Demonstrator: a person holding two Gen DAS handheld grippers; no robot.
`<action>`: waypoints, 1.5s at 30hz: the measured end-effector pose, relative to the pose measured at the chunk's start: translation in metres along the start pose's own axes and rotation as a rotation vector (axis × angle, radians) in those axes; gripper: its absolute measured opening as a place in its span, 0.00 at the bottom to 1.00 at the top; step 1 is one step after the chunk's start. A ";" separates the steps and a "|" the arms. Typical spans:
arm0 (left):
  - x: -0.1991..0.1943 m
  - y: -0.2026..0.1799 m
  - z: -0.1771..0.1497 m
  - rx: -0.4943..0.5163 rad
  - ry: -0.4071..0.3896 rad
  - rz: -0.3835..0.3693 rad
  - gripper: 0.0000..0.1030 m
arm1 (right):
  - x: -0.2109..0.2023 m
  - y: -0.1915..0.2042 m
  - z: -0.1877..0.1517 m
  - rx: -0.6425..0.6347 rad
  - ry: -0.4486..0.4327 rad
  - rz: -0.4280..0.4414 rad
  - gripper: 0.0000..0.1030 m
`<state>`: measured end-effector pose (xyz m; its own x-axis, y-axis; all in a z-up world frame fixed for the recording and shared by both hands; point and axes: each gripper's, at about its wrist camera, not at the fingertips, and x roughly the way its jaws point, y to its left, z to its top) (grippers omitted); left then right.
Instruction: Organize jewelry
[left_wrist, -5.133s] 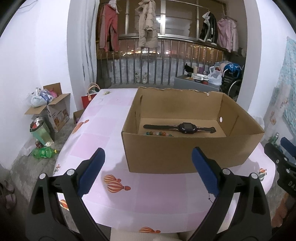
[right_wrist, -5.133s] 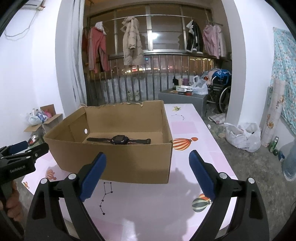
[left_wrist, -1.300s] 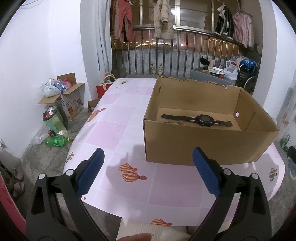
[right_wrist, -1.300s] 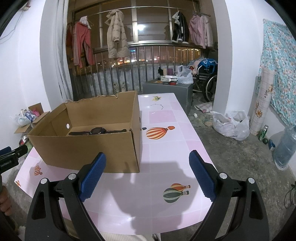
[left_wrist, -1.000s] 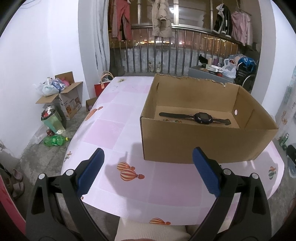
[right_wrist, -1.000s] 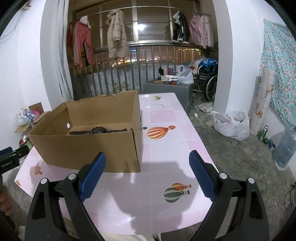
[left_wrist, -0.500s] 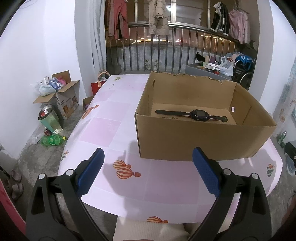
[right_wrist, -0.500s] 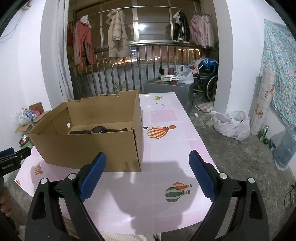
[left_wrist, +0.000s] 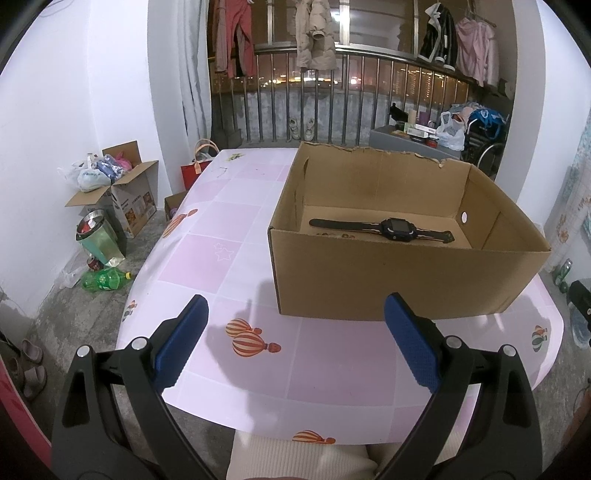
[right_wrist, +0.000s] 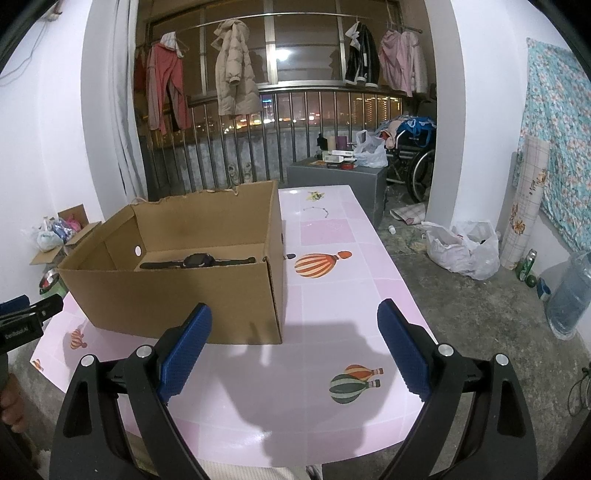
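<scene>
Watch inside box, beyond spread left hand-held gripper.

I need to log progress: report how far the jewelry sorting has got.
Done: the black watch lies flat inside the cardboard box, with a few beads beside its strap. In hand: nothing; the left gripper and right gripper hover open over the table. Left: a thin chain still lies on the table behind the box.

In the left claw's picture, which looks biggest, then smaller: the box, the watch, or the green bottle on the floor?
1. Box, by far.
2. Watch, lying long and thin inside the box.
3. Green bottle, shortest, though it sits farther away on the floor, so its real size is unsure.
</scene>
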<state>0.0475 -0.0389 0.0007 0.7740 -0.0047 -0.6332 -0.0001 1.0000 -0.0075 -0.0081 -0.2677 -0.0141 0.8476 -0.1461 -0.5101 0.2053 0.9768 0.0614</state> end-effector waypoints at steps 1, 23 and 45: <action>-0.001 0.000 0.000 0.001 -0.002 -0.001 0.90 | 0.000 0.000 0.000 0.000 0.000 0.000 0.86; 0.014 0.007 0.039 0.020 0.082 -0.002 0.90 | 0.012 0.015 0.043 0.008 0.043 -0.002 0.86; 0.027 0.010 0.048 0.020 0.108 0.015 0.90 | 0.024 0.019 0.050 0.008 0.053 -0.001 0.86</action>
<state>0.0987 -0.0288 0.0213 0.7011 0.0108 -0.7130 0.0021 0.9999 0.0172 0.0402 -0.2603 0.0175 0.8202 -0.1387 -0.5549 0.2108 0.9752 0.0677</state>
